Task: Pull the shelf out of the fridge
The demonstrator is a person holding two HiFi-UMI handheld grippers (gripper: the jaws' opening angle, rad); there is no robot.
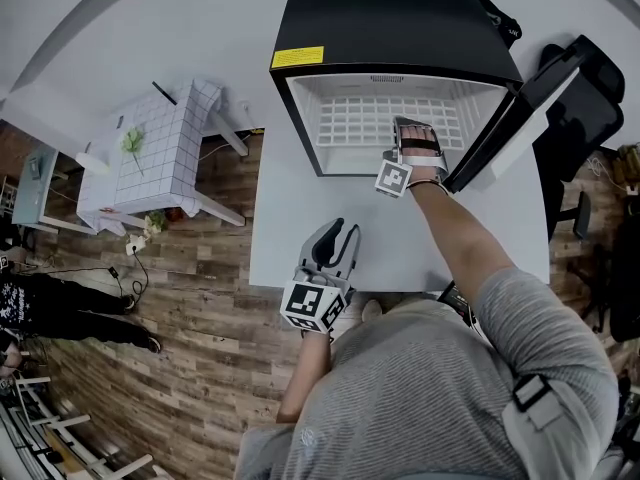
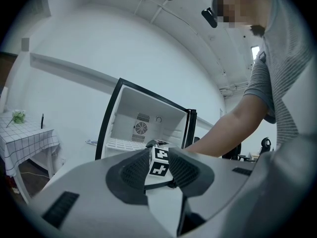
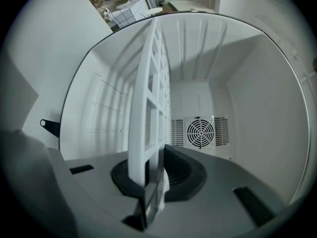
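A small black fridge (image 1: pixel 390 28) stands open on a white table (image 1: pixel 290 218), its door (image 1: pixel 520 108) swung to the right. Inside lies the white grid shelf (image 1: pixel 360 120). My right gripper (image 1: pixel 415 133) reaches into the fridge's mouth and is shut on the shelf's front edge. In the right gripper view the shelf (image 3: pixel 151 98) runs edge-on between the pads (image 3: pixel 181 175), with the fan grille (image 3: pixel 200 132) behind. My left gripper (image 1: pixel 335 236) rests on the table in front of the fridge, open and holding nothing. The left gripper view faces the fridge (image 2: pixel 143 118).
A low table with a checked cloth (image 1: pixel 160 158) stands to the left on the wooden floor. Black office chairs (image 1: pixel 590 98) sit behind the open door at right. A person (image 1: pixel 60 308) stands at the far left.
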